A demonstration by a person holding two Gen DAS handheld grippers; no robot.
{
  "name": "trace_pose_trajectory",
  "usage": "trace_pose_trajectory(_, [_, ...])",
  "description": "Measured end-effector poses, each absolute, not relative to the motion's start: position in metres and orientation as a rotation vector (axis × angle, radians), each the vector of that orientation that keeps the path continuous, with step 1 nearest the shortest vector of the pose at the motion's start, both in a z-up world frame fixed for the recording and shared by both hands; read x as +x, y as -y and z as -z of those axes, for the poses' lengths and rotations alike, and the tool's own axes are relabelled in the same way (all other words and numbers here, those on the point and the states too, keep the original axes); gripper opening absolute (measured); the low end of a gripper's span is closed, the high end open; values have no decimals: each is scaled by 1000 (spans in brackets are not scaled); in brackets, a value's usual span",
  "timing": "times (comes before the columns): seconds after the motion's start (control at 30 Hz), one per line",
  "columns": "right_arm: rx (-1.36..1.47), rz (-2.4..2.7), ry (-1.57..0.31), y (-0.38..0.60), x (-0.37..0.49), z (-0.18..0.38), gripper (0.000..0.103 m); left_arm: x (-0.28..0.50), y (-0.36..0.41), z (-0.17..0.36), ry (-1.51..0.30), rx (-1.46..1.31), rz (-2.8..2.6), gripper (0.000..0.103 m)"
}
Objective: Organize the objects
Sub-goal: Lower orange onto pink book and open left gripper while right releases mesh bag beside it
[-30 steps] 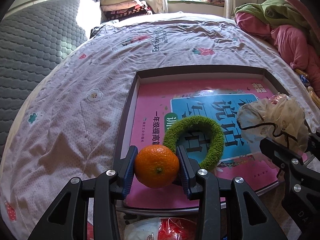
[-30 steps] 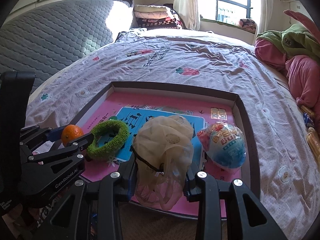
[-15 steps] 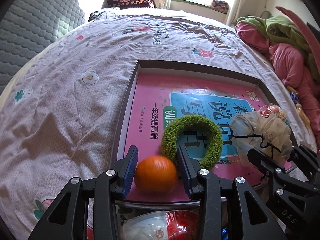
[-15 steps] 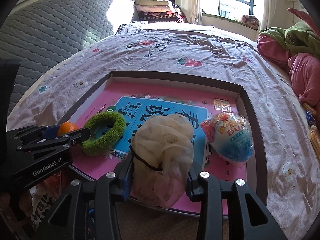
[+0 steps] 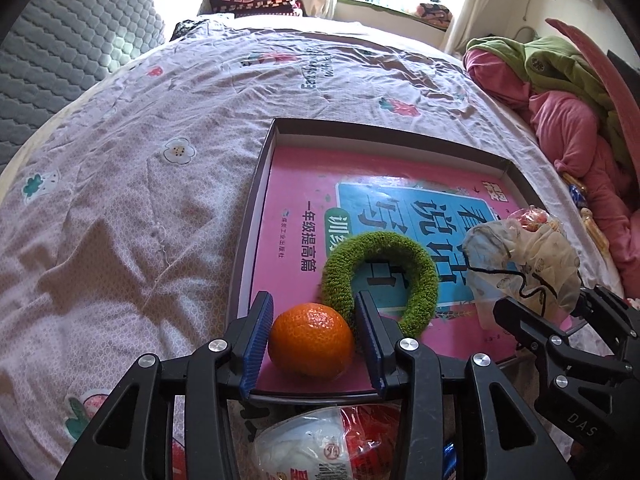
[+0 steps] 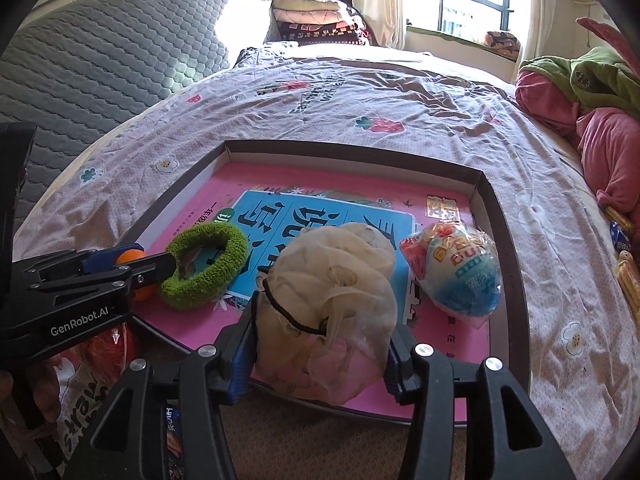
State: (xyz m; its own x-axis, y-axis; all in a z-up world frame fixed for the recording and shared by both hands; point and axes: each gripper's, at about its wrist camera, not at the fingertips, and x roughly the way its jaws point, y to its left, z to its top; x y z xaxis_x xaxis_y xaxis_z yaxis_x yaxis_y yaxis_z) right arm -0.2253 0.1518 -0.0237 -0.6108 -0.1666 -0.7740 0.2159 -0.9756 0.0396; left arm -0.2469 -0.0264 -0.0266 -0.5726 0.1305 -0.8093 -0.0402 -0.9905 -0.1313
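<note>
Two things sit between your jaws: the orange (image 5: 310, 340) rests in the tray's (image 5: 248, 256) near left corner, your left gripper (image 5: 312, 336) opening with a gap on either side; the mesh bag (image 6: 326, 304) lies at the tray's near edge, your right gripper (image 6: 320, 354) opening around it. The green ring (image 5: 384, 276) touches the orange.

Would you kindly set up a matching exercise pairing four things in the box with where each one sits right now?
Things:
1. orange
2. green ring
3. cream mesh pouch
4. egg-shaped packet

Places:
A. by the box's right wall, away from both grippers
B. between the opening jaws of the right gripper
C. between the opening jaws of the left gripper
D. flat on the book's blue panel, beside the orange

Pairs: 1-C, 2-D, 3-B, 4-A
</note>
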Motion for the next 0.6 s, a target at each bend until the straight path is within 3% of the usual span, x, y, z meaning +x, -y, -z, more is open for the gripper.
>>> trace_pose_trajectory(0.43, [1242,2658,-69,-158,-222,16,55,-244,23,26,150,-1399,-2696,51])
trace_pose_trajectory(0.6, [1231,2668,-65,-159,-221,13,56,-244,21,22,155,-1376,-2708,59])
